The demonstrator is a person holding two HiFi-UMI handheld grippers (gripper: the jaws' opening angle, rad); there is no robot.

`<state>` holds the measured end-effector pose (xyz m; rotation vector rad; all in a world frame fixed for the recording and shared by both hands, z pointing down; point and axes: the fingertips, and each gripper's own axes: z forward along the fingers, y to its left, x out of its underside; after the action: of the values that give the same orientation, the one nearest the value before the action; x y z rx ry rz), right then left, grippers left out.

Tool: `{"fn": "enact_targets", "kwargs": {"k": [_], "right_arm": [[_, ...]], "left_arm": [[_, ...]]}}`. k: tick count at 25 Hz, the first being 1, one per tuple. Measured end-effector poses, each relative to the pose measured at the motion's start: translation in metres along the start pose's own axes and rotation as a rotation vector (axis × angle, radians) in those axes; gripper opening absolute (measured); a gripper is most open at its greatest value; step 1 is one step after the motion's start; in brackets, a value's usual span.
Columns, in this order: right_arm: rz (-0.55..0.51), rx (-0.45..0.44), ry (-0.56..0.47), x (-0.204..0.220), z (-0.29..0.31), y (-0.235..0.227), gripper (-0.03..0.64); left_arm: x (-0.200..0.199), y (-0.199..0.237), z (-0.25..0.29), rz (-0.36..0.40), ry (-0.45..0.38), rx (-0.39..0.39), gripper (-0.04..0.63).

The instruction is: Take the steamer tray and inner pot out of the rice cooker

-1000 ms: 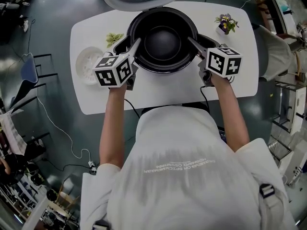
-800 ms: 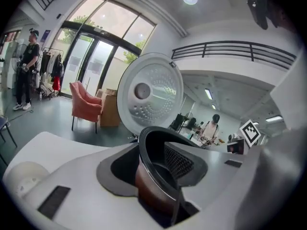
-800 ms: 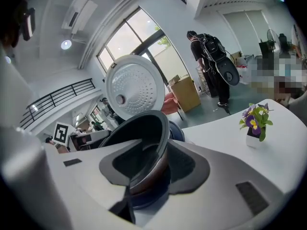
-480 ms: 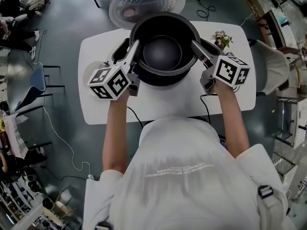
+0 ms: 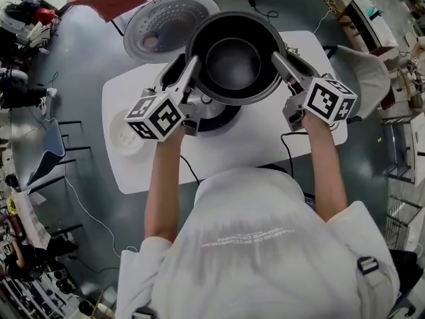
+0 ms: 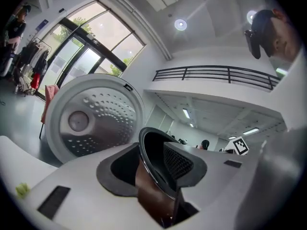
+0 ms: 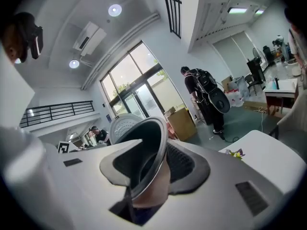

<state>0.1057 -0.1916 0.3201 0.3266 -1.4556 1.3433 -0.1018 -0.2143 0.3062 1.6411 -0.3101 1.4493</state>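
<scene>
Empty round black metal inner pot point(image 5: 236, 58); left gripper point(image 5: 190, 68), right gripper point(image 5: 279, 62) jaws clamp opposite rim sides. Earlier seated; now lifted clear of silver cooker base point(image 5: 214, 111).

The inner pot point(image 5: 236, 58) is dark inside with a soft satin sheen, and its outer wall is smooth and coppery, probably coated metal. The lid point(image 5: 166, 25) has a bright, dimpled metal liner. The table point(image 5: 259, 138) is smooth, matt white.

Black inner pot point(image 5: 234, 62), white table point(image 5: 265, 133), silver lid point(image 5: 169, 24) patterned with dots, white shirt point(image 5: 265, 258).
</scene>
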Motion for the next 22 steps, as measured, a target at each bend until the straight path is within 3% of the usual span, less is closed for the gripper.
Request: {"fn": "enact_targets", "kwargs": {"k": [9, 16, 22], "right_arm": [[0.036, 0.165, -0.123, -0.023, -0.079, -0.054, 0.150], [0.091, 0.286, -0.175, -0.015, -0.132, -0.085, 0.150], [0.133, 0.339, -0.180, -0.007, -0.179, -0.122, 0.150]], "left_arm": [[0.029, -0.070, 0.058, -0.012, 0.094, 0.195, 0.164], [0.066, -0.109, 0.082, -0.040, 0.201, 0.296, 0.164], [0.101, -0.150, 0.106, -0.059, 0.256, 0.338, 0.164]]}}
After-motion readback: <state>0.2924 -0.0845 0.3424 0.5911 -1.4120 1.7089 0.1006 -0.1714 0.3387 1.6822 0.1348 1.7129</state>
